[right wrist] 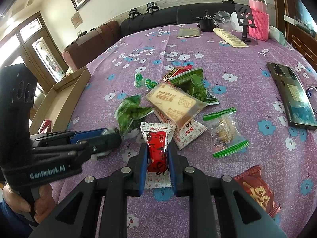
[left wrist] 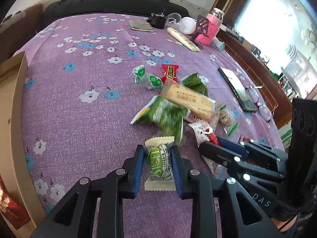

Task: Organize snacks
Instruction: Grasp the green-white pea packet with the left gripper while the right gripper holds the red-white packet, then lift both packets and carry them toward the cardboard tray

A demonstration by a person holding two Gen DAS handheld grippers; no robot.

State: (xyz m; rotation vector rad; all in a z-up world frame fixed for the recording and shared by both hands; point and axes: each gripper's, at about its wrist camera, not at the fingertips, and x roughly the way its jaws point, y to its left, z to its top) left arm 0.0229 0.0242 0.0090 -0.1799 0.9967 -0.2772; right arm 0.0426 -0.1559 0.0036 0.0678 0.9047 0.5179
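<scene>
The left gripper clamps a green-and-cream candy; the right gripper clamps a red-and-white snack packet. Bare purple tablecloth lies leftward up to the cardboard box.

Lots of room on my left, a messy pile straight ahead

I see bare purple tabletop between my left tool and the cardboard box. The snack pile blocks the way in front. My right tool is crowded: a phone and a red packet lie on its right.
</scene>
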